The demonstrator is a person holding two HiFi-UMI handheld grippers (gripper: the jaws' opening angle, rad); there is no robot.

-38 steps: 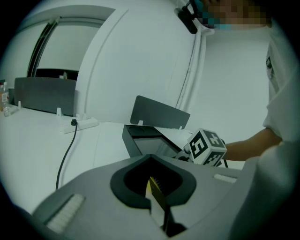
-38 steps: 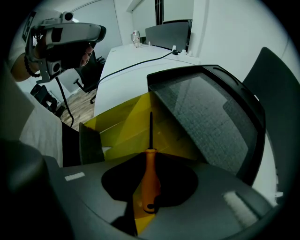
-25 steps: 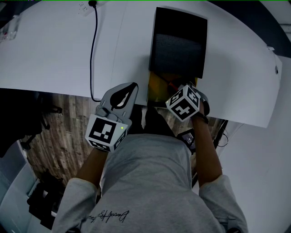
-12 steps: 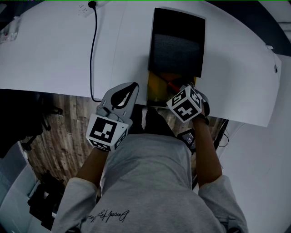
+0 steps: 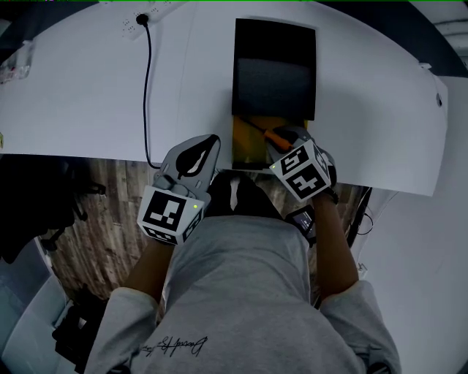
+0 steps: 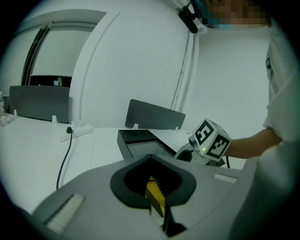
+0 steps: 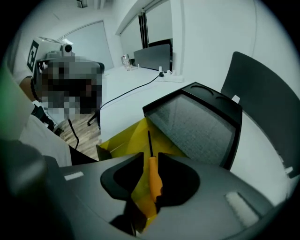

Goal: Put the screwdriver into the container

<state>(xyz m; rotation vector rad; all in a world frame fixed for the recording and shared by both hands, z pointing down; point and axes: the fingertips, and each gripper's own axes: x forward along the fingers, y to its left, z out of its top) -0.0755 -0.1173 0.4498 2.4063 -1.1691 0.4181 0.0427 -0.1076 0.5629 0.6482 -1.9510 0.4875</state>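
Observation:
An orange-handled screwdriver [image 5: 276,135] with a dark shaft hangs over the open yellow container [image 5: 248,150] at the table's near edge. In the right gripper view its handle [image 7: 153,180] lies between the jaws of my right gripper [image 7: 151,159], shaft pointing forward over the yellow container [image 7: 126,140]. The jaws are closing a little. The handle leans on the right jaw, and a slit of yellow shows on its left. My right gripper [image 5: 278,142] is at the container's right front corner. My left gripper [image 5: 207,142] hovers left of the container, shut and empty.
A black box [image 5: 274,69] with a grey mesh panel lies right behind the container. A black cable [image 5: 150,88] runs from a power strip [image 5: 139,14] across the white table [image 5: 73,95] to its near edge. Below the edge are wooden floor and my own body.
The orange handle and dark shaft now show further out ahead of the right gripper, over the yellow container. The left gripper has not moved.

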